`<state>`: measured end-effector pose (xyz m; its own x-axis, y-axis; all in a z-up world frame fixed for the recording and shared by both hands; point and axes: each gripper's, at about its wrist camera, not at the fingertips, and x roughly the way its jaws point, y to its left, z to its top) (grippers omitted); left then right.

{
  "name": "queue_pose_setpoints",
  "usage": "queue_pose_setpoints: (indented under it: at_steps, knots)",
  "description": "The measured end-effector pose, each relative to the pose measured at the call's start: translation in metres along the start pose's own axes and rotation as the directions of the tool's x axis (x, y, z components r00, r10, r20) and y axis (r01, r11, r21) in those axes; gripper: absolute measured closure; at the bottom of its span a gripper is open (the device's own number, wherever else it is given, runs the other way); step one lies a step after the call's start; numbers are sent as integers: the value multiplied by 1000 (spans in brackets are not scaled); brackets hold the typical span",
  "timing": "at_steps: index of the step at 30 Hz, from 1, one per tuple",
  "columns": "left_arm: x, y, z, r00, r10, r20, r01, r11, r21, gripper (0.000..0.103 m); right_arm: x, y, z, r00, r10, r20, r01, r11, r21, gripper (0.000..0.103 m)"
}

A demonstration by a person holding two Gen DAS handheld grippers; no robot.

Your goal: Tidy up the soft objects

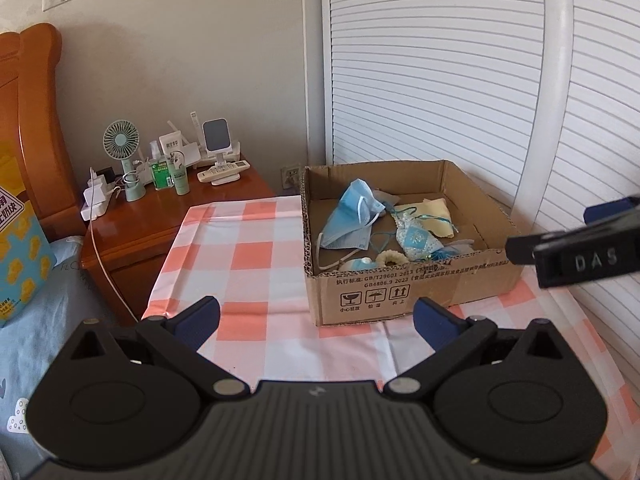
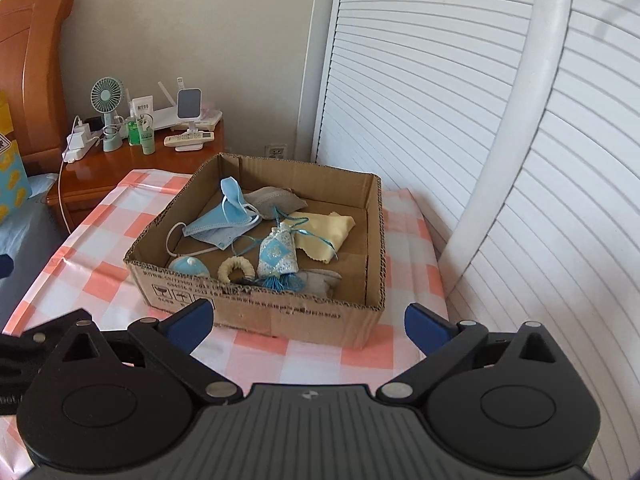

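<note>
An open cardboard box (image 2: 280, 316) (image 1: 400, 296) sits on a pink-and-white checked cloth (image 1: 240, 256) (image 2: 92, 276). Inside lie blue face masks (image 2: 224, 224) (image 1: 352, 216), a yellow cloth (image 2: 324, 232) (image 1: 436, 216), a blue-white sachet (image 2: 276, 256) (image 1: 416, 240), a cream scrunchie (image 2: 236, 268) (image 1: 386, 258), a grey pouch (image 2: 274, 200) and a light blue soft item (image 2: 188, 268). My left gripper (image 1: 318, 318) is open and empty, in front of the box. My right gripper (image 2: 308, 322) is open and empty, just before the box's near wall; its body also shows in the left wrist view (image 1: 576, 252).
A wooden nightstand (image 1: 168, 216) (image 2: 132, 168) at back left holds a small fan (image 1: 122, 142), bottles, a remote and chargers. A wooden headboard (image 1: 32, 120) and bedding lie left. White louvred doors (image 1: 440, 80) and a white curved pole (image 2: 520, 100) stand right.
</note>
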<state>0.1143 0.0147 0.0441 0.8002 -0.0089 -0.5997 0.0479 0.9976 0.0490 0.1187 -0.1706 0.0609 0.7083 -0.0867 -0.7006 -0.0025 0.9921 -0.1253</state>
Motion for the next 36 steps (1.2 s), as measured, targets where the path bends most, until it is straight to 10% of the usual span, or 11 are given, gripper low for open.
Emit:
queue_pose_setpoints:
  at_steps: [36]
  knots:
    - [-13,-14,8,1000,11,-16,-10,1000,15,1,-26,-8,-30,1000,-24,16,22,993,113,0]
